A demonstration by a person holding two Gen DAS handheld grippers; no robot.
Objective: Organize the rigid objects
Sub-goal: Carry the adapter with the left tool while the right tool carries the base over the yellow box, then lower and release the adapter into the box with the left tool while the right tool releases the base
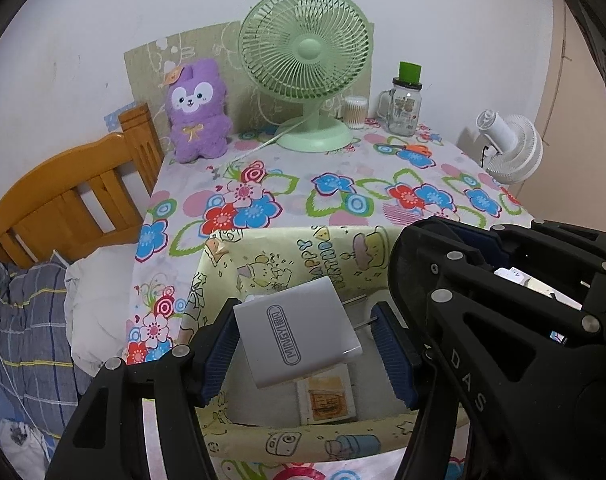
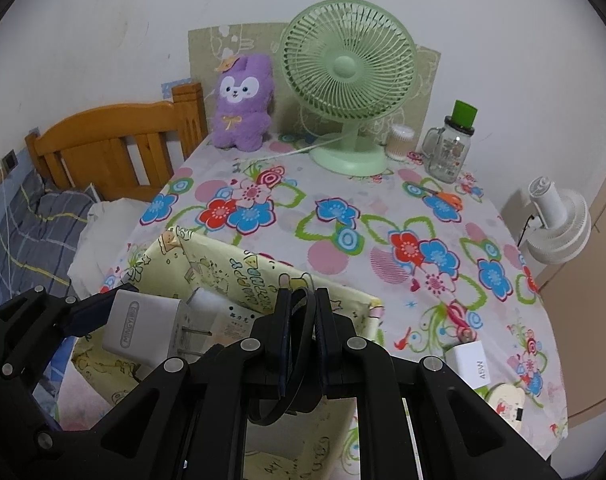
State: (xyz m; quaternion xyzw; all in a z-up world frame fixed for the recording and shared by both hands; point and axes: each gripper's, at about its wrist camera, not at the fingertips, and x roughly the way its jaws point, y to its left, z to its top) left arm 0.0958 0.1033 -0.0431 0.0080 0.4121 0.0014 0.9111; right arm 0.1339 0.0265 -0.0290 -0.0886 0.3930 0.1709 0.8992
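A yellow cartoon-print fabric box (image 1: 263,256) (image 2: 239,276) stands at the near edge of the flowered table. My left gripper (image 1: 307,344) holds a white MINGYI charger (image 1: 299,336) by its body and prongs over the box; it also shows in the right wrist view (image 2: 143,328). My right gripper (image 2: 301,332) is shut on a black band-like loop (image 2: 299,356) above the box's right side. A small card pack (image 1: 327,398) lies inside the box. A white 45W charger (image 2: 469,362) and a round cream item (image 2: 503,400) lie on the table at right.
At the table's back stand a green fan (image 1: 307,64), a purple plush (image 1: 197,112), a cotton-swab jar (image 1: 355,112) and a glass mug jar (image 1: 403,108). Orange scissors (image 2: 443,196) lie near it. A wooden bedhead (image 1: 75,196) and bedding are left; a white fan (image 1: 511,148) is right.
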